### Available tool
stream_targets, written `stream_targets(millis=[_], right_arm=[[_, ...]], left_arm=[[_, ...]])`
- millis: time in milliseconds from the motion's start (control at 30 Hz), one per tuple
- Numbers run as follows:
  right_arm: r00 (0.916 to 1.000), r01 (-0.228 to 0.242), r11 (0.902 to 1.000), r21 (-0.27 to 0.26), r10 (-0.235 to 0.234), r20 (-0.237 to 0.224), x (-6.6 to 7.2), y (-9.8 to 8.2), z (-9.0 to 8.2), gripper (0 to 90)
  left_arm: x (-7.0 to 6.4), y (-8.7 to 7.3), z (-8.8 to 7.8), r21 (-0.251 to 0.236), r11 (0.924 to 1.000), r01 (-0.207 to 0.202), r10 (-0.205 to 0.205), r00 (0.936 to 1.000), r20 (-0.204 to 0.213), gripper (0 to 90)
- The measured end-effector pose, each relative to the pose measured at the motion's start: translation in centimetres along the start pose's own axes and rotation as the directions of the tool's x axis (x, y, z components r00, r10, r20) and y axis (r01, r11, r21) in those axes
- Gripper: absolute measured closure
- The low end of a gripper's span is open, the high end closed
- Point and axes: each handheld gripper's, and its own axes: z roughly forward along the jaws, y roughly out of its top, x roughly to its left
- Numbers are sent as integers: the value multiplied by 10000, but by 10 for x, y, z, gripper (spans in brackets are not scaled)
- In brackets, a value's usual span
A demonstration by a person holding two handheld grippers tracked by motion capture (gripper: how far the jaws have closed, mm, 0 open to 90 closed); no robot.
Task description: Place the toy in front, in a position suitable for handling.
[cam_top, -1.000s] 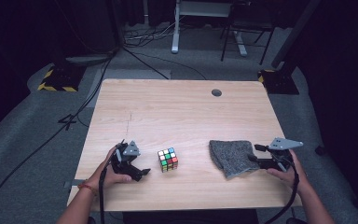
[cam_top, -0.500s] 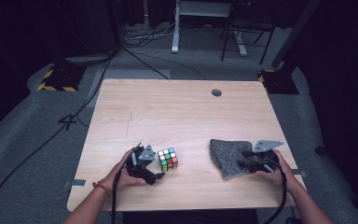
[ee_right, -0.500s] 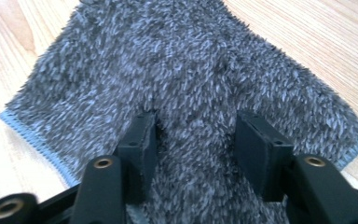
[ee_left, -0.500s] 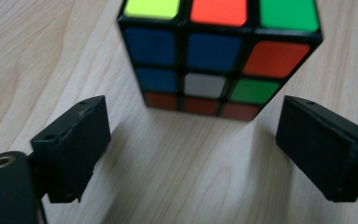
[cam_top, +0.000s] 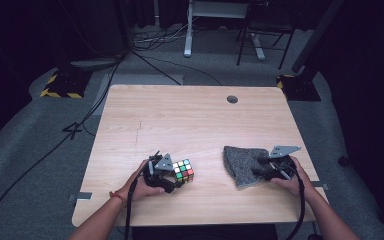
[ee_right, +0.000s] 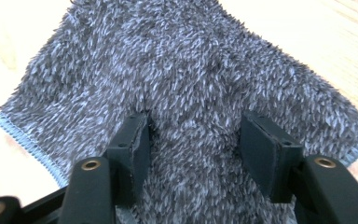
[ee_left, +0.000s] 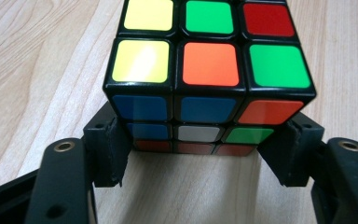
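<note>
Both grippers engaged: left gripper, jaws just closing, now pinches the multicoloured plastic puzzle cube (lift looks ready); right gripper half-spread, pressed into the grey fluffy cloth.

cube: yellow, green, red, orange, blue, white on black | cloth: grey, pale-blue hem | table: light wood-grain

A pale wood-grain counter with a round cable hole stands on grey carpet. Black cables trail across it; yellow-and-black striped stand bases sit in the dim room behind.
</note>
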Motion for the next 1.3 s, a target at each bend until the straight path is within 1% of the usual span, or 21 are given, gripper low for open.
stream_targets(millis=[33,100,133,200,333,400,467,500,533,600,633,667,700,733,767,833,1000,1033,1133,1200,1300], right_arm=[[10000,-10,10000,5,10,23,-1,2,2,436],[9999,-101,9999,-82,101,1,-2,5,6,432],[9999,-129,9999,-95,129,15,-3,7,9,431],[9999,-124,9999,-33,124,27,-4,12,13,428],[10000,-57,10000,-78,57,-7,-2,24,25,422],[9999,56,10000,-73,-57,-110,1,31,32,422],[9998,117,9999,-71,-118,-162,3,35,36,421],[9990,323,9995,-24,-323,-292,7,44,44,420],[9990,323,9995,-24,-323,-292,7,44,44,420],[9982,432,9990,-88,-436,-422,13,53,54,416],[9967,579,9983,-121,-584,-561,20,61,63,414],[9967,579,9983,-121,-584,-561,20,61,63,414],[9941,822,9965,-140,-830,-696,27,69,70,411],[9941,822,9965,-140,-830,-696,27,69,70,411],[9936,824,9965,-156,-834,-767,30,72,73,407],[9903,1035,9944,-192,-1049,-908,39,79,80,377],[9906,867,9957,-314,-895,-1035,36,78,76,300],[9882,934,9945,-481,-985,-1176,34,76,69,276],[9813,1381,9893,-459,-1430,-1290,37,74,61,257],[9764,1628,9854,-492,-1681,-1354,41,72,55,250],[9699,1735,9818,-770,-1839,-1598,45,70,48,245]], left_arm=[[-1,1,1,26,10000,-53,53,10000,14,334],[-2,3,4,19,9996,-270,270,9991,320,336],[-2,3,4,19,9996,-270,270,9991,320,336],[-8,14,14,76,9973,-736,730,9951,675,336],[-20,29,30,91,9924,-1230,1212,9863,1115,336],[-23,33,35,102,9900,-1405,1382,9825,1247,336],[-25,36,38,95,9891,-1466,1443,9816,1252,335],[-27,38,40,108,9885,-1508,1483,9810,1248,334],[-27,38,40,108,9885,-1508,1483,9810,1248,334],[-28,40,42,126,9891,-1468,1441,9818,1241,332],[-27,40,42,132,9891,-1464,1437,9821,1216,331],[-27,40,42,132,9891,-1464,1437,9821,1216,329],[-27,40,42,166,9896,-1432,1405,9838,1118,310],[-27,40,42,166,9896,-1432,1405,9838,1118,290],[-27,40,42,226,9907,-1343,1313,9861,1017,290],[-25,37,39,314,9914,-1269,1234,9878,951,229],[-18,28,31,450,9931,-1081,1045,9916,762,155],[-13,24,26,451,9944,-956,928,9938,611,154],[-8,19,21,442,9962,-746,727,9965,423,154],[-2,13,15,435,9977,-510,503,9986,168,153],[2,10,11,418,9986,-337,338,9994,-13,153]])
